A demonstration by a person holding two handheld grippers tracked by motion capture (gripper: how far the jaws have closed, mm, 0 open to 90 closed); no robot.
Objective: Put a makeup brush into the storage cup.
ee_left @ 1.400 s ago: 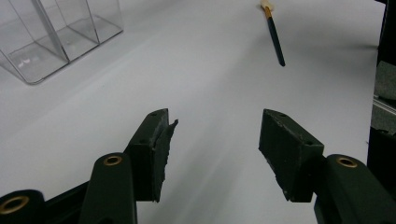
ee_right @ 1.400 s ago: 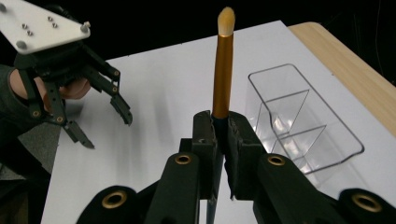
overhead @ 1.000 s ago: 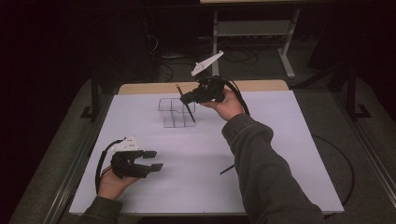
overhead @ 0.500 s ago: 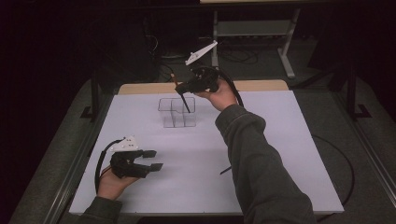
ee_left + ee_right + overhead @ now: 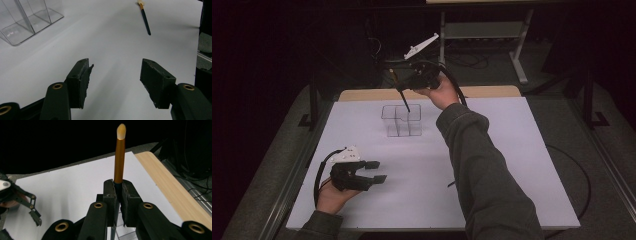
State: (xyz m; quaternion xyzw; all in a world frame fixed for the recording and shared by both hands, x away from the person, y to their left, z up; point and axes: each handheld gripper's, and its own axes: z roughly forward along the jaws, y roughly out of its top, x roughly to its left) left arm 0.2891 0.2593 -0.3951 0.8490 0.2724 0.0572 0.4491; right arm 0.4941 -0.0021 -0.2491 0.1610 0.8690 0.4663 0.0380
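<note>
A brush [image 5: 401, 92] is clamped in the right gripper [image 5: 404, 86], dark handle tip pointing down over the clear organizer [image 5: 401, 120]; the left gripper [image 5: 374, 171] is held apart, well nearer the person.

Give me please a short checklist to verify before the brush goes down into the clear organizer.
1. Right gripper shut on the brush: ok.
2. Brush dark handle end points down over the clear organizer, bristles up: ok.
3. Which compartment the tip is above: cannot tell.
4. Organizer stands upright on the white table: ok.
5. Left gripper open, apart from the organizer: ok.
6. Second brush lies on the table, away from the organizer: ok.
</note>
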